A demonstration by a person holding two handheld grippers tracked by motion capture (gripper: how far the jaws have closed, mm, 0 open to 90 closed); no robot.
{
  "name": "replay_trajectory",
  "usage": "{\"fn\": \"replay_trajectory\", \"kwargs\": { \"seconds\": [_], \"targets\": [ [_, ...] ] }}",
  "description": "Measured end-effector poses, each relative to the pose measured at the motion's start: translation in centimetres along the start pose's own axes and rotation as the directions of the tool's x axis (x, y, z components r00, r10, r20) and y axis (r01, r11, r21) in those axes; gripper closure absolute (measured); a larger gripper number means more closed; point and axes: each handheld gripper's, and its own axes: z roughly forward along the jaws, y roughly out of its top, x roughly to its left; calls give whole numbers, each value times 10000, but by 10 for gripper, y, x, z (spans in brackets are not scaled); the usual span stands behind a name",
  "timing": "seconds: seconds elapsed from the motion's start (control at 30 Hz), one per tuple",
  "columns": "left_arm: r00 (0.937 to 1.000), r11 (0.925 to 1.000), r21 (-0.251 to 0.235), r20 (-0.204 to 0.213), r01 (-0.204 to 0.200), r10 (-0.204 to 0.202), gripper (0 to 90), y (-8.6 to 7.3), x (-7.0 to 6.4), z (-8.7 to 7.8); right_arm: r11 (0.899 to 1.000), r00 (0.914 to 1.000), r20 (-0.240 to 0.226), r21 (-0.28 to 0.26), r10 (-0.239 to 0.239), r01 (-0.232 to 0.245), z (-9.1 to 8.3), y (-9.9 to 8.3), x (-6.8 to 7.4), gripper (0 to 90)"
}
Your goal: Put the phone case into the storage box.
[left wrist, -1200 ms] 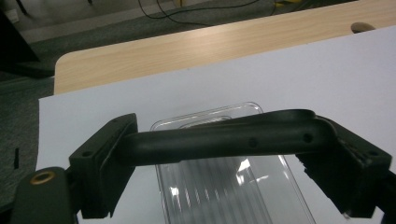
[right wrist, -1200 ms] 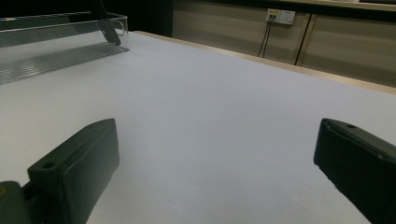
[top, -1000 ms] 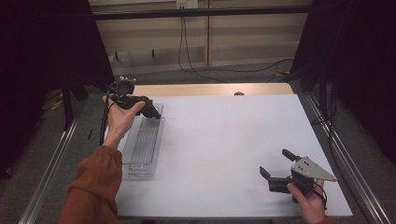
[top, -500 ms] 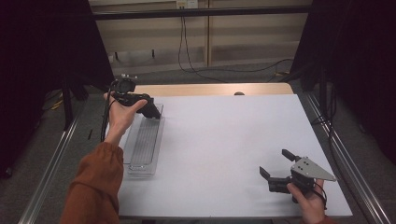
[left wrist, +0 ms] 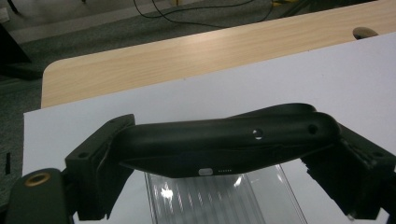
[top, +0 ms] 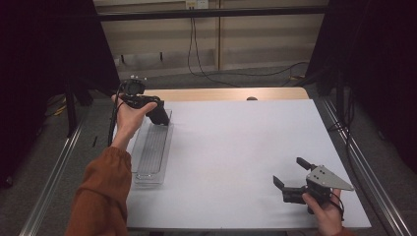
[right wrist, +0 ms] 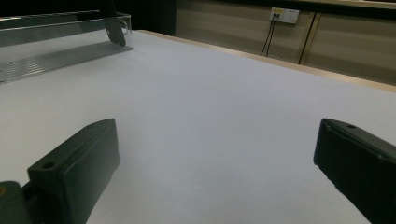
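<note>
My left gripper [top: 158, 114] is shut on a long, curved black plastic object [left wrist: 224, 140], clamped end to end between the jaws. It hangs over the far end of a clear ribbed tray [top: 147, 179] at the left of the white table; that tray [left wrist: 224, 200] lies right under the object. A black tip [right wrist: 114, 28] reaches down at the tray's far end [right wrist: 60, 51], and I cannot tell whether it touches. My right gripper [top: 289, 171] rests near the front right corner, open, with bare table between its jaws [right wrist: 224, 163].
The white sheet [top: 236, 147] covers most of the table, and a strip of bare wood [top: 221, 94] with a cable hole runs along the far edge. Metal rails flank both sides. Cables trail on the floor beyond.
</note>
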Motion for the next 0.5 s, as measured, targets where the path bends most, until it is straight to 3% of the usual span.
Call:
{"fn": "replay_trajectory", "kwargs": {
  "seconds": [0.5],
  "targets": [
    [9999, 9994, -318, -112, -132, 129, 122, 5, -5, 11, 10000, 10000, -49, -11, -1, 1, 0, 0, 0, 0]
  ]
}}
